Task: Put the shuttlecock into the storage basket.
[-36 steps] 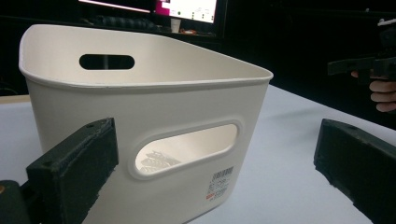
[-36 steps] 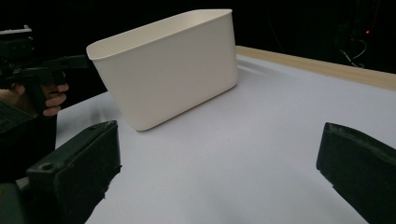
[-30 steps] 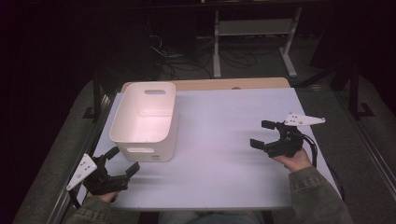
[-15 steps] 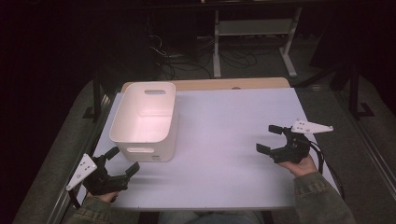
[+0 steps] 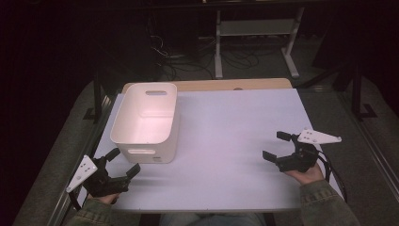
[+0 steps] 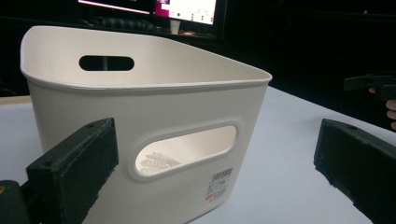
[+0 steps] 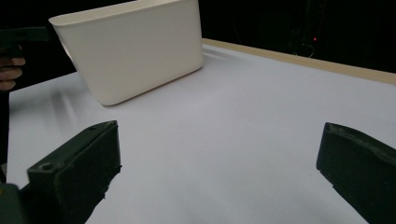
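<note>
I am looking at a white plastic bin [image 5: 146, 122] standing upright on the left half of the white table [image 5: 226, 136], its far end near the table's wooden back edge. I am holding the left gripper [image 5: 123, 165] just beside the bin's near end with its jaws spread wide and nothing between them; I am holding the right gripper [image 5: 276, 147] well apart on the right side, likewise spread and empty. The bin is showing thin, smooth walls, a rolled rim and a slotted handle cut-out at each end [image 6: 187, 148], so I am judging it light, fairly stiff but liable to flex, and slippery on its flat sides. I am rating the rim or the handle slot as the soundest purchase. A barcode label [image 6: 219, 179] is sitting beside the near slot.
</note>
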`<state>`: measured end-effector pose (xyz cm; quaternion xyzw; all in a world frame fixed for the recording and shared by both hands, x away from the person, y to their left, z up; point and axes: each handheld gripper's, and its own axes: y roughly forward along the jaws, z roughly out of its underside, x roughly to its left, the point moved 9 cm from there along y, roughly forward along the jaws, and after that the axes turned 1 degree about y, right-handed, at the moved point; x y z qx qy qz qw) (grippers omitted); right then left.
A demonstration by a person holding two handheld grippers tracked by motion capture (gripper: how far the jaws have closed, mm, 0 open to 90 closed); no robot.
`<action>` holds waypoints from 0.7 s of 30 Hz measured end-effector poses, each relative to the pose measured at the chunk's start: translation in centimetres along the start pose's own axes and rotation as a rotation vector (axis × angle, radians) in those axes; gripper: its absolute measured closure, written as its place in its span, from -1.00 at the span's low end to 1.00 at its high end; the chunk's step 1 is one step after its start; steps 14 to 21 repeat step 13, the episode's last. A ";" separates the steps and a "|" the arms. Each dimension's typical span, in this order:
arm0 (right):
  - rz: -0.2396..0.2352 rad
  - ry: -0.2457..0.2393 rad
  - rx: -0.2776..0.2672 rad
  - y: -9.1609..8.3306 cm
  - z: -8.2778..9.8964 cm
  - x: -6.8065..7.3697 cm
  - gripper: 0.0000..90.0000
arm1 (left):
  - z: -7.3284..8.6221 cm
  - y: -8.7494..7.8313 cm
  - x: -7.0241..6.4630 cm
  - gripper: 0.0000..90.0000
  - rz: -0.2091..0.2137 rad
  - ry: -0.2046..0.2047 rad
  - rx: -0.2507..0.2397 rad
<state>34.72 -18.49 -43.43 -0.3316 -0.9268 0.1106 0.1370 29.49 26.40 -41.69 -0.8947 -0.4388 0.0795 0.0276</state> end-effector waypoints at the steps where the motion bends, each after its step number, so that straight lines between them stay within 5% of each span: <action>1: 0.006 -0.002 -0.014 -0.1 0.0 0.0 -1.00 | 0.0 0.0 0.0 -1.00 0.000 0.003 0.003; 21: 0.037 0.021 -0.019 -0.9 1.1 -0.4 -1.00 | -0.1 0.0 0.0 -1.00 0.003 0.001 -0.001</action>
